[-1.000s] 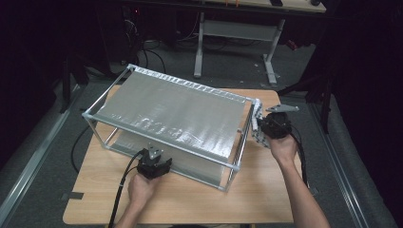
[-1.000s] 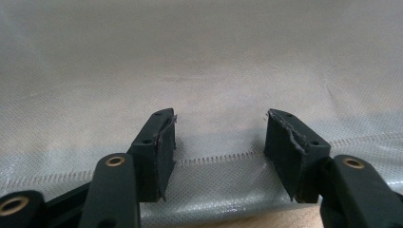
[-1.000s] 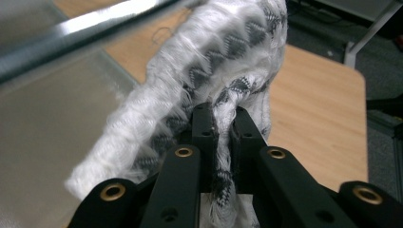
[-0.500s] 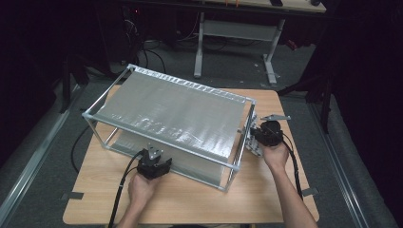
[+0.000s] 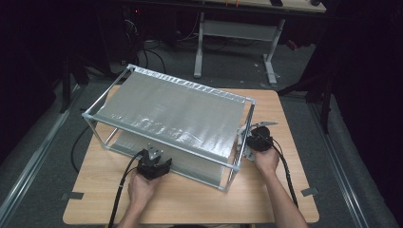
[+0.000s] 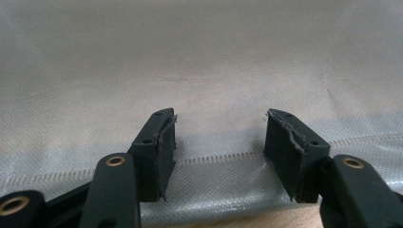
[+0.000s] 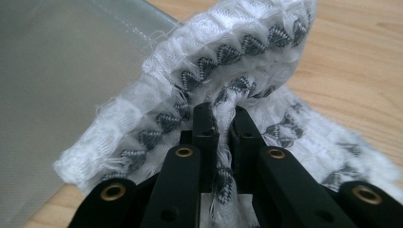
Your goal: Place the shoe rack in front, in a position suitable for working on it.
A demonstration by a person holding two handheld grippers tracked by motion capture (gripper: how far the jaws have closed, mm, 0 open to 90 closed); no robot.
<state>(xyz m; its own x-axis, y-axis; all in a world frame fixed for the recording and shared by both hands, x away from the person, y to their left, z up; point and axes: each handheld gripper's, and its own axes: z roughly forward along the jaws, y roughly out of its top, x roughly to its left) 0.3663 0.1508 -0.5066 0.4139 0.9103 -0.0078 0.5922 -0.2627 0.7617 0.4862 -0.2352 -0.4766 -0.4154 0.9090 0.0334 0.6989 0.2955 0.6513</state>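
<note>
Your right gripper [image 7: 222,124] clenched a white cloth [image 7: 228,66] low at the right end of the metal rack [image 5: 167,110], just above bare table [image 5: 280,190], while your left gripper [image 6: 219,142] stood released against the rack's grey mesh [image 6: 199,61].

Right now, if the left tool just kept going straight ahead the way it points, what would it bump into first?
Probably the silvery mesh sheet hanging on the metal frame. The left tool stands open and aims squarely at it, with nothing between; how near is hard to judge.
</note>
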